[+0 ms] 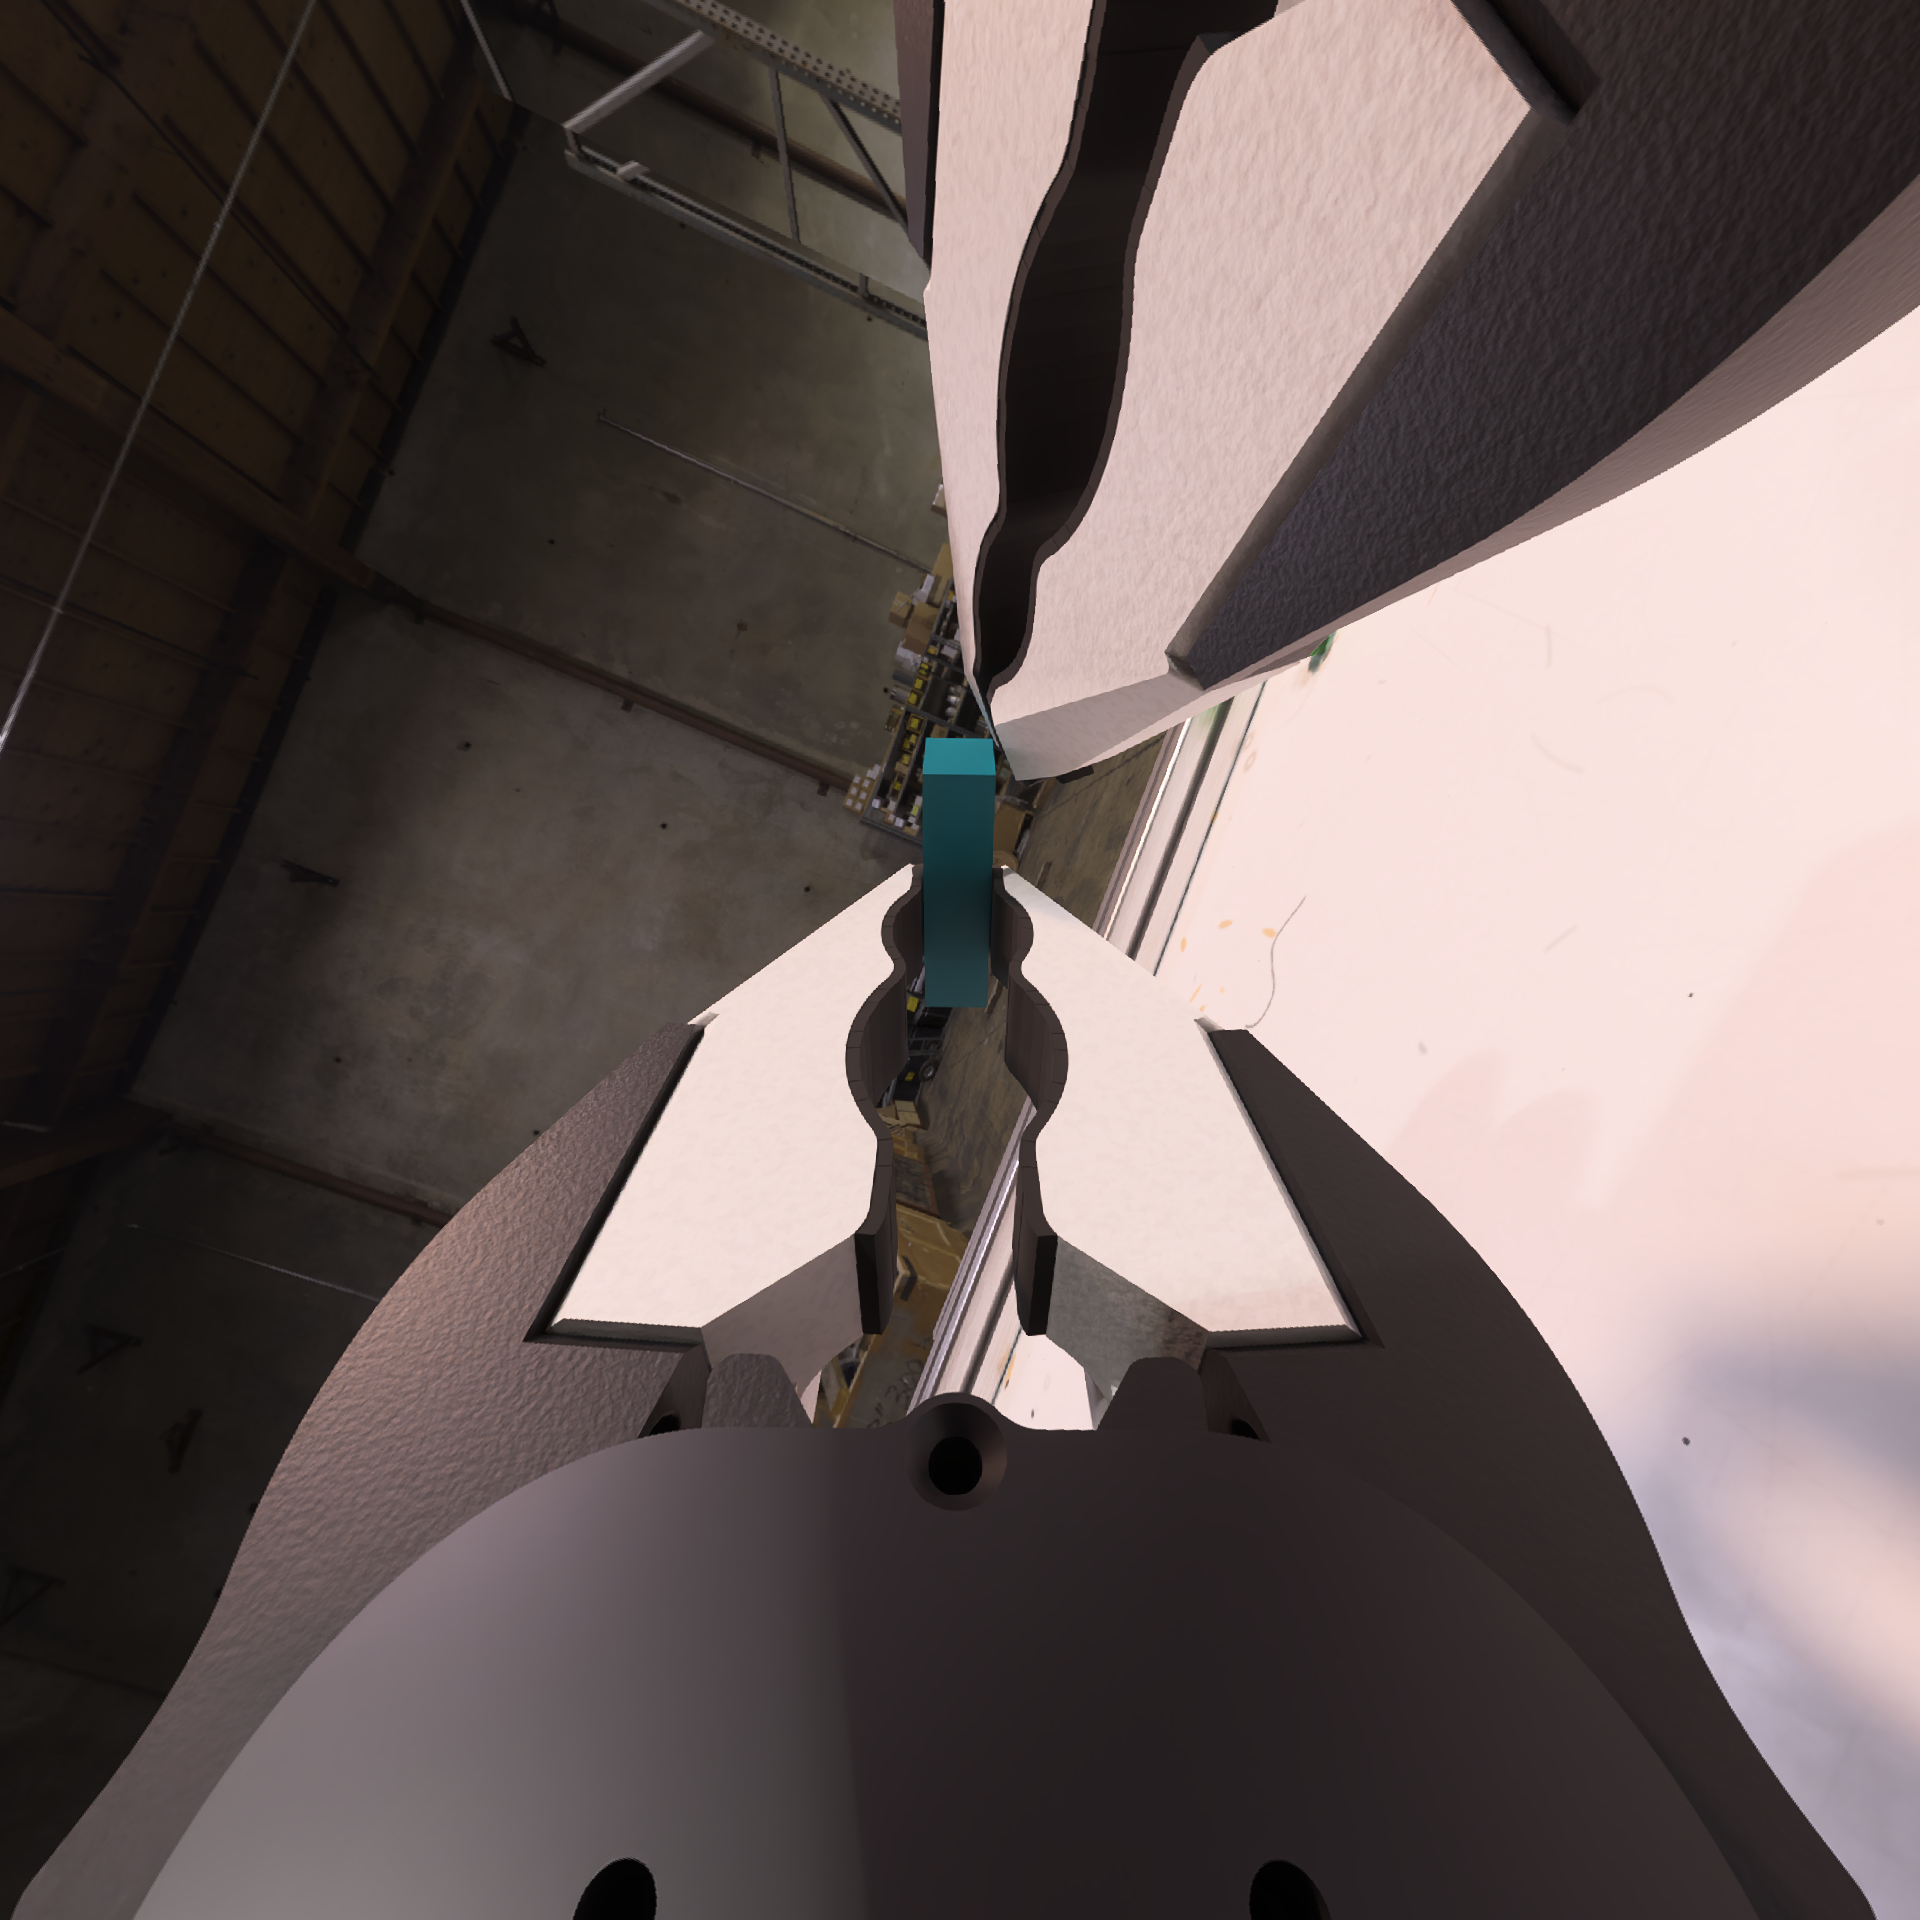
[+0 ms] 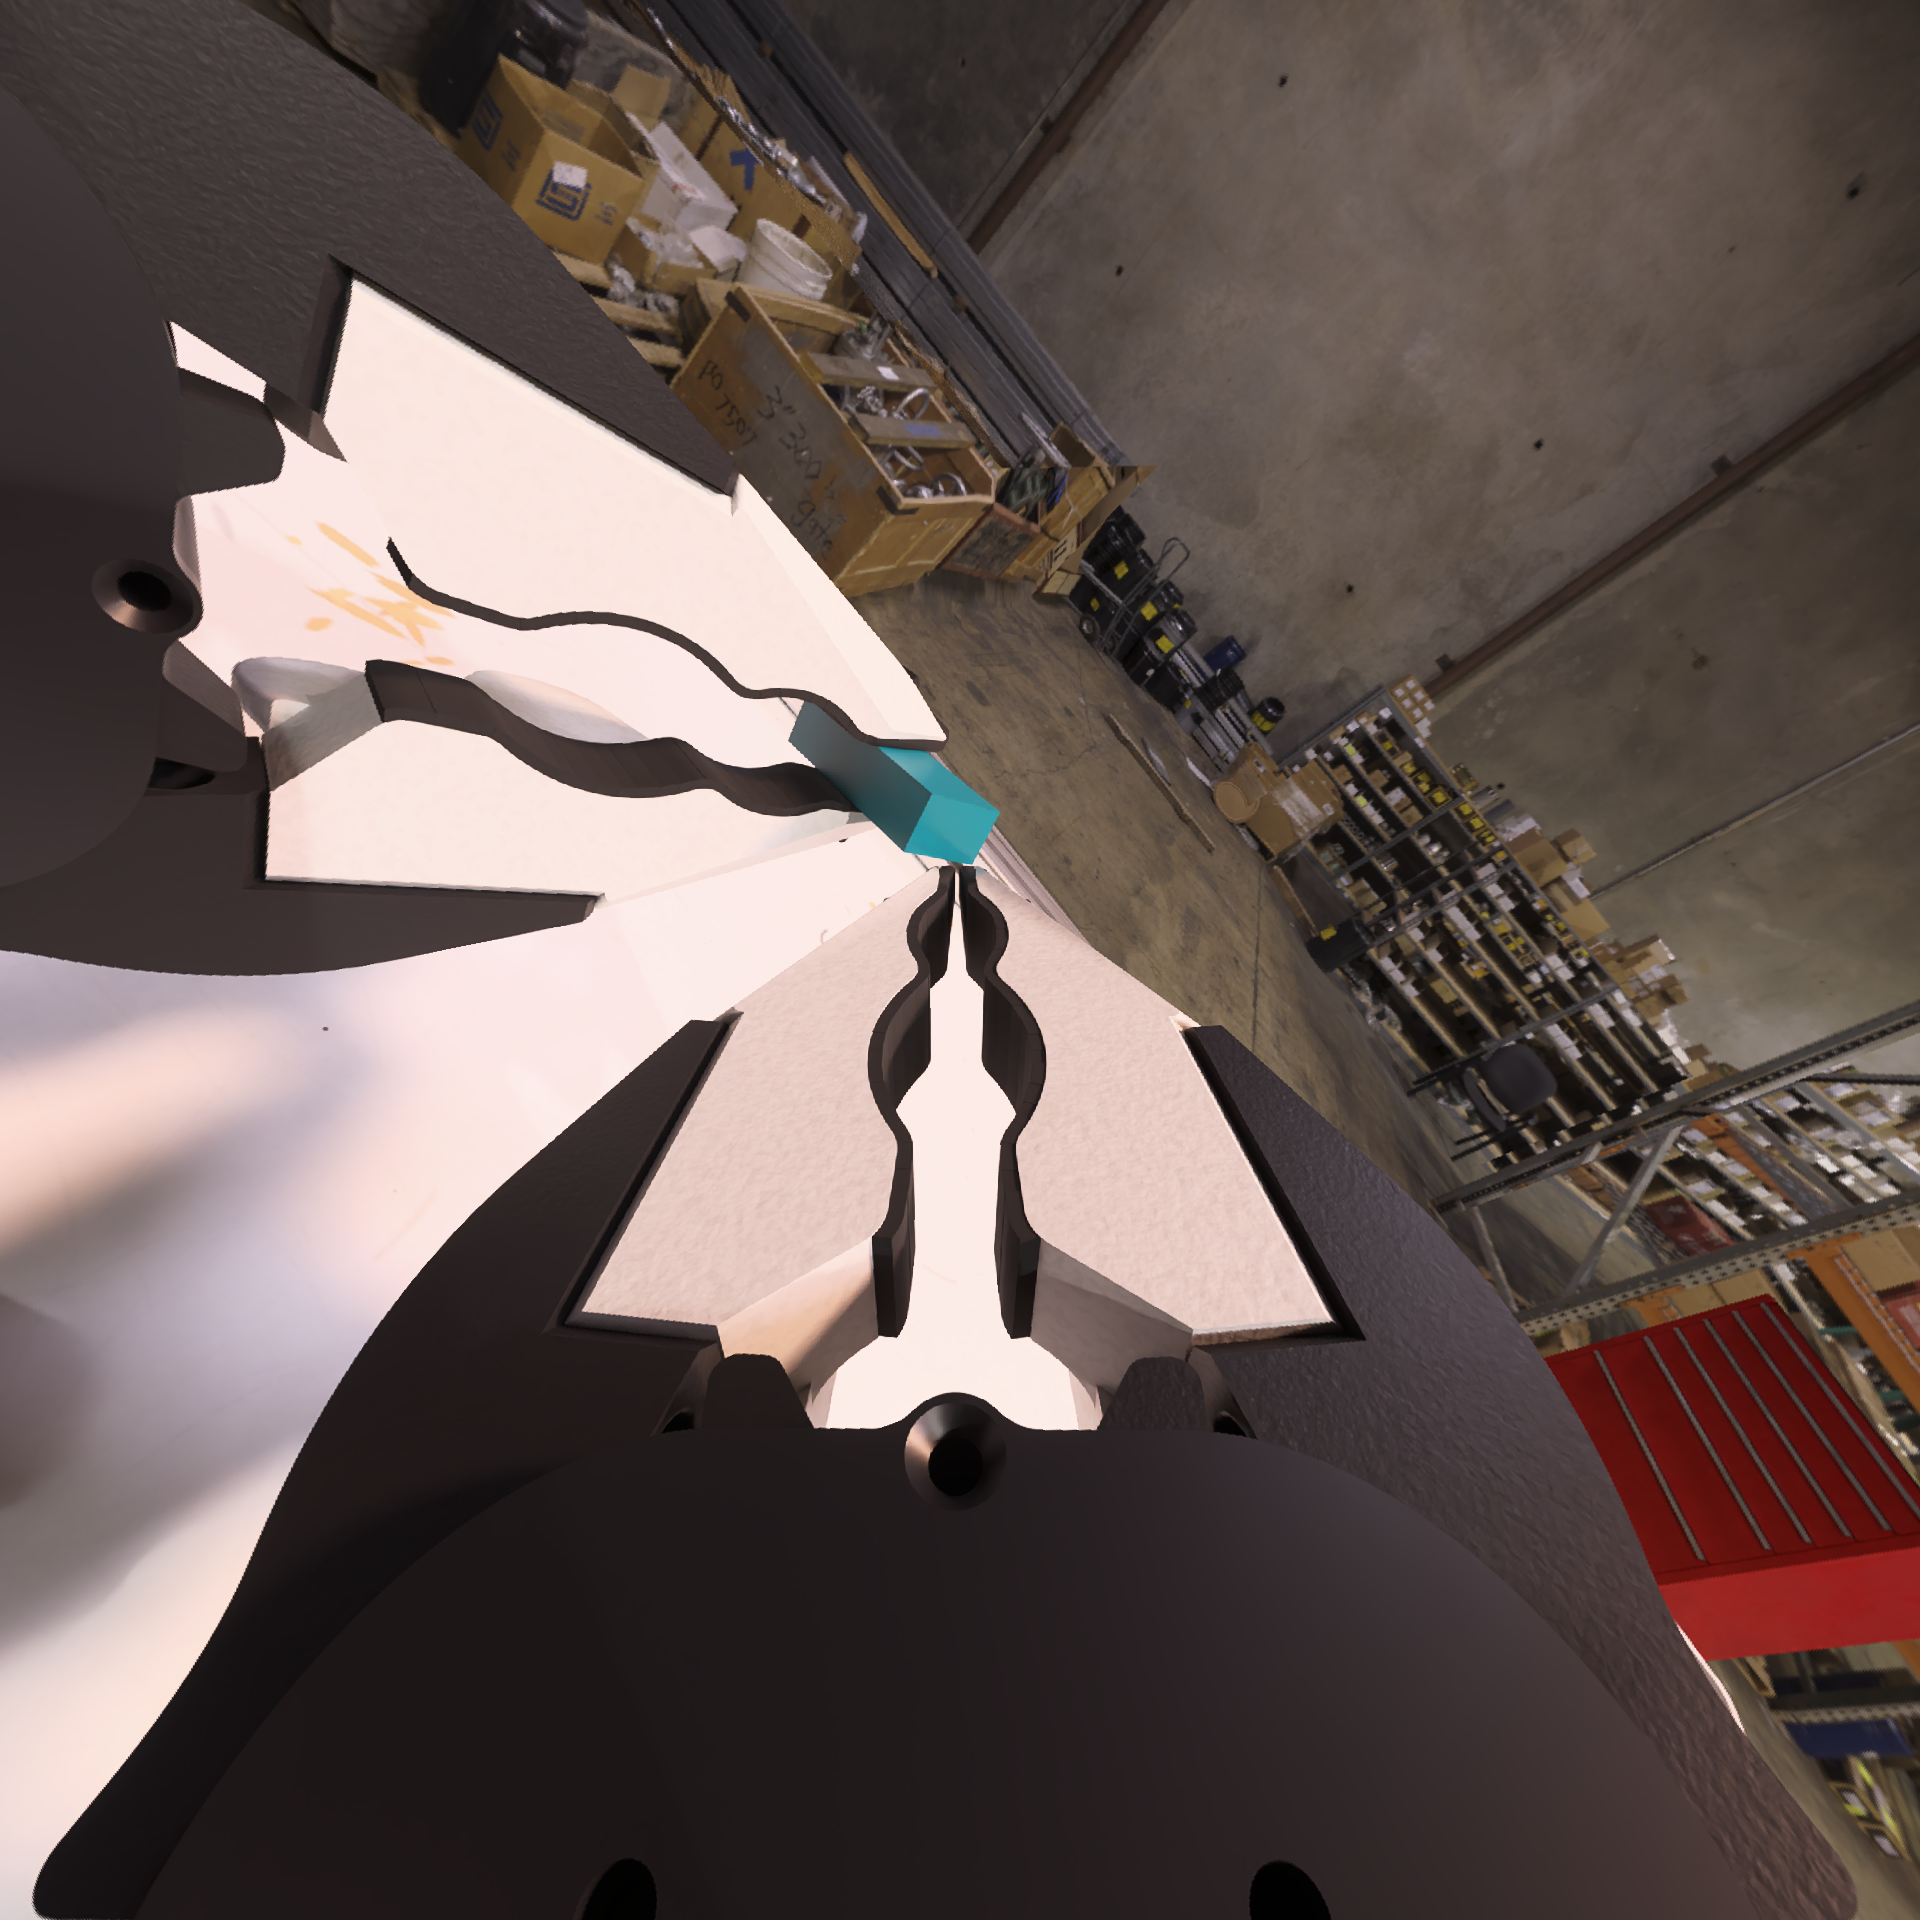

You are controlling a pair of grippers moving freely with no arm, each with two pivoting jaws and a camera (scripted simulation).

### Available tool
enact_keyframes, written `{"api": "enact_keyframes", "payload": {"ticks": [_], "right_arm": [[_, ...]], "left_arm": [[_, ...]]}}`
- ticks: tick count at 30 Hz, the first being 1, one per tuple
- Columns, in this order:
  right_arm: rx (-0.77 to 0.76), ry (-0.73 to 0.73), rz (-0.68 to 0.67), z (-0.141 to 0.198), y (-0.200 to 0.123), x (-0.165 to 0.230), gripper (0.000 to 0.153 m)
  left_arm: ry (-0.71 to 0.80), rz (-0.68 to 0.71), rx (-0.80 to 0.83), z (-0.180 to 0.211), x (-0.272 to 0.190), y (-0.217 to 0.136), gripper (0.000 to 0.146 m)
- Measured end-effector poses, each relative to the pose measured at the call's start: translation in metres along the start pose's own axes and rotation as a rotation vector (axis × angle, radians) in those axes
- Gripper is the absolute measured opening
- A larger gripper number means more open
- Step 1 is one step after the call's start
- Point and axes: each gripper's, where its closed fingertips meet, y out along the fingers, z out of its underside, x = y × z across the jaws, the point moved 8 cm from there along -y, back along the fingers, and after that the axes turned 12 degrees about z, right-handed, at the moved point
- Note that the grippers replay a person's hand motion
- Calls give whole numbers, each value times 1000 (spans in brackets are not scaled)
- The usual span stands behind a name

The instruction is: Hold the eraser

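The eraser (image 1: 958,821) is a teal block. My left gripper (image 1: 956,883) is shut on its near half, and the far end sticks out past the fingertips. My right gripper (image 1: 992,717) comes in from the top of the left wrist view, and its closed tips sit right beside the eraser's far end. In the right wrist view my right gripper (image 2: 956,878) is shut and holds nothing. Its tips sit just under the free end of the eraser (image 2: 925,805). I cannot tell if they touch it. The left gripper (image 2: 862,774) holds the eraser from the left.
A white surface (image 1: 1558,935) with small orange marks lies beside both grippers and also shows in the right wrist view (image 2: 312,1091). Beyond its edge are a concrete floor, cardboard boxes (image 2: 810,416), storage shelves (image 2: 1455,883) and a red cabinet (image 2: 1745,1475).
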Motion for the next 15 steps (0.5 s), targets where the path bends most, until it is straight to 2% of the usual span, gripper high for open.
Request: {"api": "enact_keyframes", "payload": {"ticks": [15], "right_arm": [[8, 85, -64, 0, 0, -2, 1]], "left_arm": [[13, -44, -46, 1, 0, -2, 11]]}}
